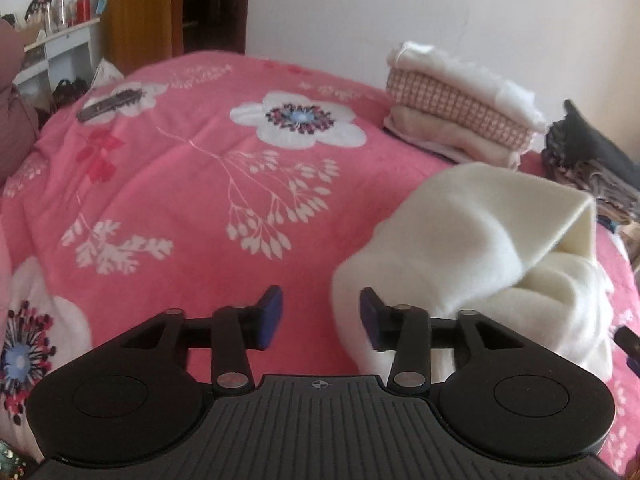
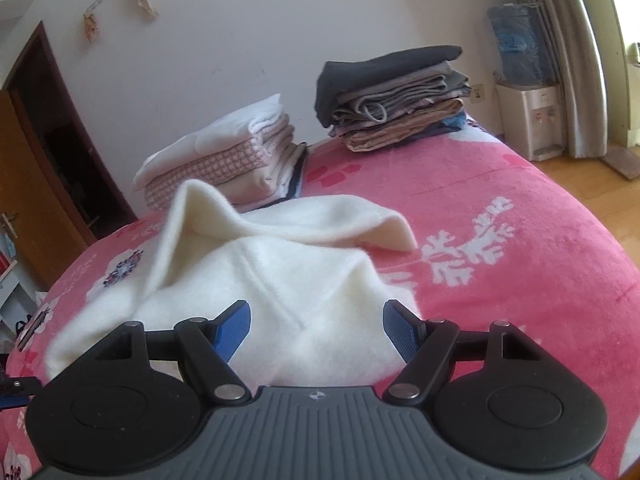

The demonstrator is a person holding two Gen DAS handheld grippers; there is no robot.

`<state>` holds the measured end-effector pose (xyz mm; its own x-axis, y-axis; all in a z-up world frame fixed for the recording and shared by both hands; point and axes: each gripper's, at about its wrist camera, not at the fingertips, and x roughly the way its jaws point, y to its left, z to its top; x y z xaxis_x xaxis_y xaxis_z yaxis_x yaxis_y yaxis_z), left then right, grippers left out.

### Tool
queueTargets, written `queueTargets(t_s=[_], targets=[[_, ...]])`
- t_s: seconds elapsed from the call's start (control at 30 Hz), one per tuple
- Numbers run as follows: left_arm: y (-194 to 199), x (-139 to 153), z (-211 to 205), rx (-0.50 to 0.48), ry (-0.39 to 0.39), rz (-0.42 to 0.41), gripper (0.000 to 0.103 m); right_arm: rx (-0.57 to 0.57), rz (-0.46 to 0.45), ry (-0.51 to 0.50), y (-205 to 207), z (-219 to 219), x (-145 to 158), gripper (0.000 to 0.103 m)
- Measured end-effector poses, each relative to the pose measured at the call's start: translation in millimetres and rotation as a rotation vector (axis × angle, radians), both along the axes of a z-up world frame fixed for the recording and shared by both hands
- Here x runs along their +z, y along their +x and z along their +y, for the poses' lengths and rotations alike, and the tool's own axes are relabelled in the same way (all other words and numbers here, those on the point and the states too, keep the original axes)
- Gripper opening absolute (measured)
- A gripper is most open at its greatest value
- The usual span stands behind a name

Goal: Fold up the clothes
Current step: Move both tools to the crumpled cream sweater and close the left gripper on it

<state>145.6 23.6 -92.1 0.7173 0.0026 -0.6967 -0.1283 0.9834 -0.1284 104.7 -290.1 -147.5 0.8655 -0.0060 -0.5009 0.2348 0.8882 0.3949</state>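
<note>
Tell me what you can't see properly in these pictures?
- White garment: its near edge hides behind the right claw in the right view.
- Dark stack: cut off by the left view's edge.
- Shelf items: too small and blurred in the left view.

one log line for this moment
left gripper open | right gripper open | cream garment crumpled, unheld | two folded stacks behind

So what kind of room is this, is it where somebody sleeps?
Most likely a bedroom in a home. A big bed with a pink flowered blanket fills the view, stacks of folded clothes sit on it by the wall, and a wooden door stands nearby.
</note>
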Motion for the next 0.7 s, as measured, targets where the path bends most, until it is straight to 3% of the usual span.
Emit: queueTargets(t_s=[0.13, 0.23, 0.37, 0.5, 0.57, 0.7], targets=[[-21, -3, -5, -0.080, -0.077, 0.003, 0.070, 0.096, -0.058, -0.014, -10, 16, 15, 0.076], [-28, -12, -22, -0.142, -0.048, 0.019, 0.073, 0.233, -0.100, 0.019, -17, 32, 32, 0.077], [-33, -18, -32, -0.172, -0.022, 0.027, 0.073, 0.392, -0.099, 0.162, -2, 49, 52, 0.077], [-36, -23, -32, -0.190, -0.036, 0.060, 0.075, 0.445, -0.011, 0.249, 47, 61, 62, 0.084], [-38, -28, -34, -0.204, -0.033, 0.081, 0.075, 0.461, 0.087, 0.270, 77, 67, 53, 0.084], [-45, -38, -45, -0.259, 0.063, 0.062, 0.079, 0.492, 0.283, 0.310, 136, 79, 34, 0.084]])
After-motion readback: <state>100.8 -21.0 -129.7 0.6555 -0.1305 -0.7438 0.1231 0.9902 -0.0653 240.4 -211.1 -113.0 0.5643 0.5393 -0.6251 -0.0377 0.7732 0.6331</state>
